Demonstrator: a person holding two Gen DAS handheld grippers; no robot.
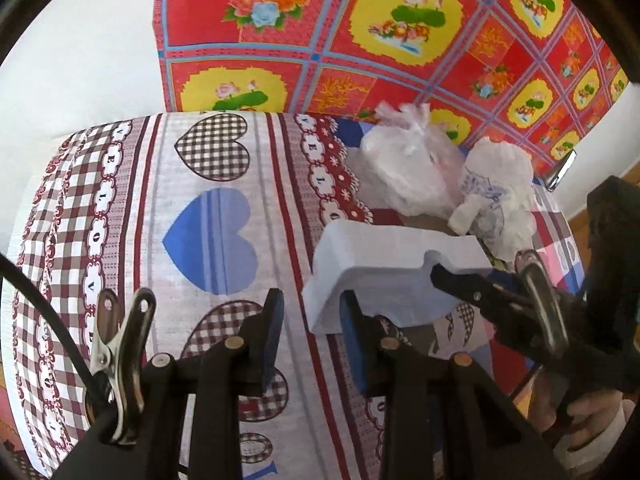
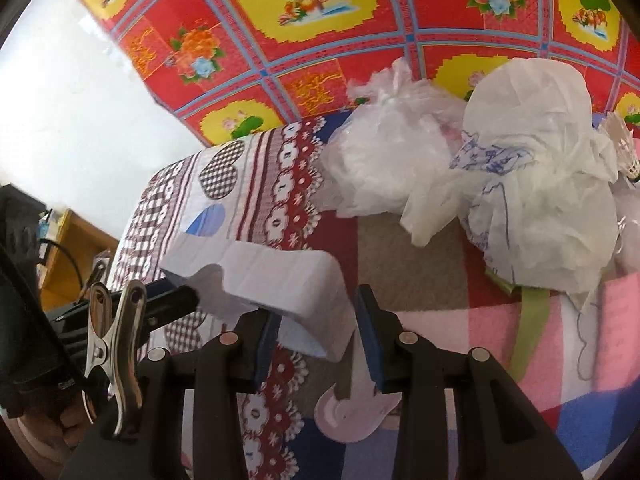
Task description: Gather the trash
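- White foam block point(image 1: 392, 256), notch cut in one edge, is up off the heart-print sheet point(image 1: 208, 208), with a shadow under it.
- Right hand-held gripper point(image 2: 320, 340): one arm of the foam block sits between its blue pads and fills the gap. It reads as clamped on the block.
- In the left wrist view, one black finger of the right hand-held gripper lies in the block's notch. The other finger is hidden behind the foam.
- Left hand-held gripper point(image 1: 314, 340): jaws apart, nothing between the pads, only sheet below. Its right pad is just at the near-left end of the foam block, and contact is unclear.
- Crumpled clear plastic bag point(image 1: 404, 172) lies behind the foam block, near it.
- Crumpled white paper point(image 1: 496, 196) with blue scribble is behind the foam block, touching the bag's right side.
- Shuttlecock point(image 2: 624, 148) is beyond the paper, on the far side from the foam block, partly cut off by the frame edge.
- Pink flat plastic piece point(image 2: 348, 416) lies below the foam block, on the checked blanket point(image 2: 460, 344).
- Red floral cloth point(image 1: 360, 32) stands as a backdrop behind the foam block and the trash pile.
- Metal clip point(image 1: 120, 360) hangs on the left hand-held gripper body, well left of the foam block.
- A hand point(image 1: 592, 412) holds the right tool's grip, below and right of the foam block.
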